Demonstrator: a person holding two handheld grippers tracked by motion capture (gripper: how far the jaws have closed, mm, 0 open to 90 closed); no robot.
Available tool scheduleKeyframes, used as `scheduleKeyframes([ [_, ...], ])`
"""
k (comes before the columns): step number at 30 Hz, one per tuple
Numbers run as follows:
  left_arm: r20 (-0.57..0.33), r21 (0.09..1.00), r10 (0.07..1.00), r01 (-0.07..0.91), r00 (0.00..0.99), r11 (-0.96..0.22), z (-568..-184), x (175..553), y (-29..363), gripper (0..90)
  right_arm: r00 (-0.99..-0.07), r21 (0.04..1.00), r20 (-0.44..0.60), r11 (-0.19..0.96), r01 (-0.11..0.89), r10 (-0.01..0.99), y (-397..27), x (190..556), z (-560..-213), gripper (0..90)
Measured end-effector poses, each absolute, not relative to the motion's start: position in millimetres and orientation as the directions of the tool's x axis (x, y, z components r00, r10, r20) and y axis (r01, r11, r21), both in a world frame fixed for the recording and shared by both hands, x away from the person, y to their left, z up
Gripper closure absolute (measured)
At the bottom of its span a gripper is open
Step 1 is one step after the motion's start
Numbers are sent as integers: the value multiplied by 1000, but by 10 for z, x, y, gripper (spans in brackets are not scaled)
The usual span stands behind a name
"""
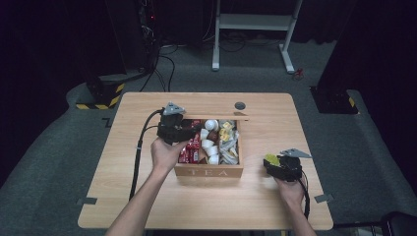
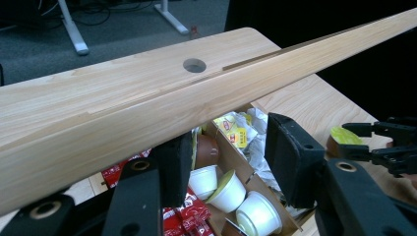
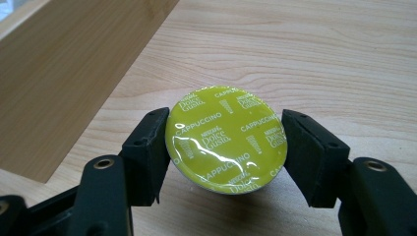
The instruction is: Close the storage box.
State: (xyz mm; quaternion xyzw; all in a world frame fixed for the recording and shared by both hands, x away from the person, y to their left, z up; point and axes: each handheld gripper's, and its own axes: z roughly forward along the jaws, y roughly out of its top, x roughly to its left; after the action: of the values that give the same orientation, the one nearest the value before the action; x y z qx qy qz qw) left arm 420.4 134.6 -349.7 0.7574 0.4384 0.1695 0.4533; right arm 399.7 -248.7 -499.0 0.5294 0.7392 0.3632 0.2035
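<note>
Right tongs [image 3: 223, 147] clamp a yellow-lidded cappuccino capsule [image 3: 226, 140] just above the worktop [image 1: 147, 196]; left tongs [image 2: 223, 157], gaping, prop the tea box lid [image 2: 196, 105]. Next, probably: set capsule down, release.

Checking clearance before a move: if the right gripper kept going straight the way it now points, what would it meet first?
Likely the light wooden tabletop; the right gripper, shut on the yellow-green foil-lidded coffee capsule, tilts downward. Depth unclear.

dim room in the high view, only the pale wooden table [image 1: 147, 196] lit from above, soft throughout. white glare streaks the round yellow-green foil capsule lid [image 3: 226, 139]; the nearby black jaws look blurred.
</note>
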Motion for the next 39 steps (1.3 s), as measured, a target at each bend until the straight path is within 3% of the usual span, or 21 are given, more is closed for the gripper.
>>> scheduleKeyframes([
  [23,-142,833,815,512,561,-208,-3507,4192,1346,536,-388,765,78,194,614,919,-2442,4018,-5010,326],
  [39,-146,836,815,511,560,-201,-3493,4209,1349,538,-347,832,138,82,549,928,-2773,3806,-4840,443],
])
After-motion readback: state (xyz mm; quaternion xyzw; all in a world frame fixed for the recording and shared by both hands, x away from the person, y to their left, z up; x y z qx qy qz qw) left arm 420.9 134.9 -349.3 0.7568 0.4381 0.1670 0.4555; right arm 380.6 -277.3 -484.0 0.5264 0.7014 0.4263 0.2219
